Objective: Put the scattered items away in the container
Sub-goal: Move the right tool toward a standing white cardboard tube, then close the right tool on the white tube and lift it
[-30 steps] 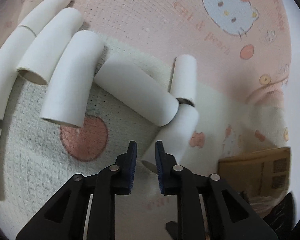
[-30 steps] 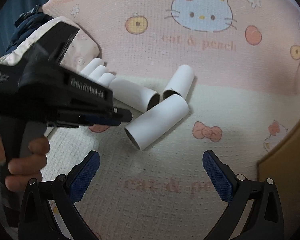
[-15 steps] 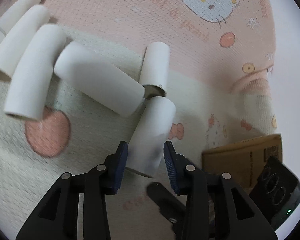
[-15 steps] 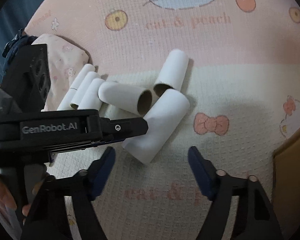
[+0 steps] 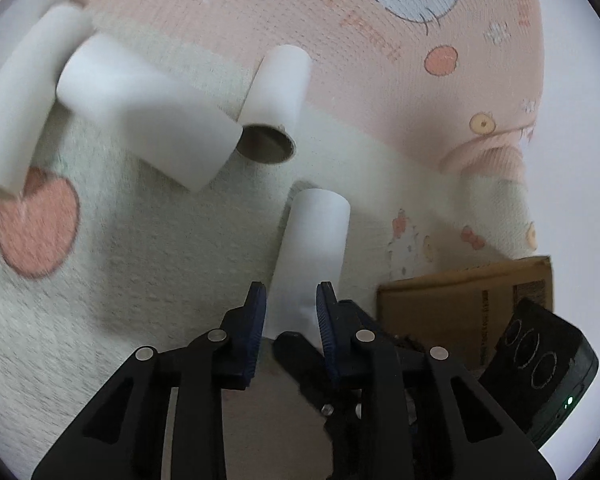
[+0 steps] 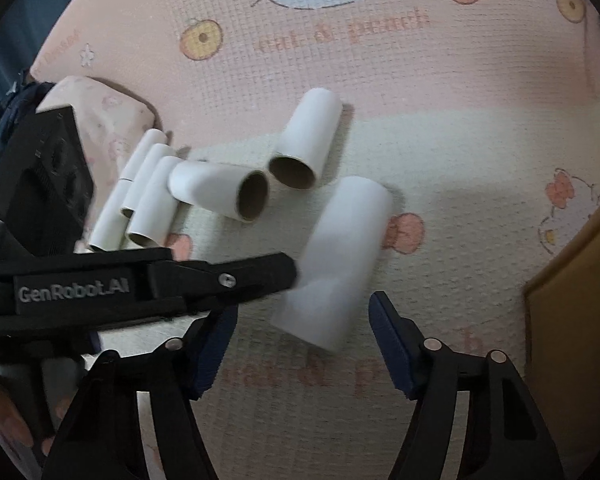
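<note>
Left tongs (image 5: 290, 308) are clamped on one end of a white cardboard tube (image 5: 314, 240), having just closed onto it; the tube lies on a pink-and-cream blanket (image 6: 380, 60). Right tongs (image 6: 300, 336) — jaws apart, just narrowed — straddle its near end without touching. More tubes (image 6: 216, 192) lie beyond; the cardboard box (image 5: 460, 304) sits nearby.

The cardboard box (image 6: 576, 340) is cut off at the edge; the held tube's (image 5: 312, 248) near end is hidden.
</note>
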Available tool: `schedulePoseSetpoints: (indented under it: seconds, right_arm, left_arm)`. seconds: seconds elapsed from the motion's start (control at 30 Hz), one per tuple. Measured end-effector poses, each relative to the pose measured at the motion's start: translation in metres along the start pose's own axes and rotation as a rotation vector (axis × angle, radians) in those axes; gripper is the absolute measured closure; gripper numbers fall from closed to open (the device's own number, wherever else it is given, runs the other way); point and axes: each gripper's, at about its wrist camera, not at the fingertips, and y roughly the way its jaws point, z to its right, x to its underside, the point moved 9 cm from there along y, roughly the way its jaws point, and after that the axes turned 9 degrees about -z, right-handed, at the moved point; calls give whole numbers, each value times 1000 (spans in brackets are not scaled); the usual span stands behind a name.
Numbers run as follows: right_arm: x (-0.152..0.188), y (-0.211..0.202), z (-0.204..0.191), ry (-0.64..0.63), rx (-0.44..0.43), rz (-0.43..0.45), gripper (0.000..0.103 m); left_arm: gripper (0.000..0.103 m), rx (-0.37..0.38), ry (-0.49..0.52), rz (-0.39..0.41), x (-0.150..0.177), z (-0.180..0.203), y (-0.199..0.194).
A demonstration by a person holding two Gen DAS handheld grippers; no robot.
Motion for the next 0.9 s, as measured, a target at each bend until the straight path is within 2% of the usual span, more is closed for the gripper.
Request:
schedulePoseSetpoints:
  seconds: [0.07,0.13,0.23,0.43,0.6,0.83,0.9]
  right_arm:
    - [-1,1,7,28,1,-6,44]
    - [-1,3,17,84,-17,-15,46]
    - [0,1,26,191,-109,-26,59]
    - [0,1,30,228,-140,-38,59]
    - [-3,4,26,224,-137,-49,59]
    - [-2,14,31,287,-176,-74,59]
    - [-1,16,30,281,-163,-85,60]
  left_arm:
    - [74,3,7,-2,-4,-1,-2]
    - [70,51,-19,0,-10,-4,-4]
    - [67,123,-63,-7,-20,-3,-1]
    - [60,67,6,-71,-21,10,20]
    - [60,92,-45,-69,-20,5,28]
    - [60,85,-22,-83,-15,9,31]
    - [60,86,-24,-73,-14,10,31]
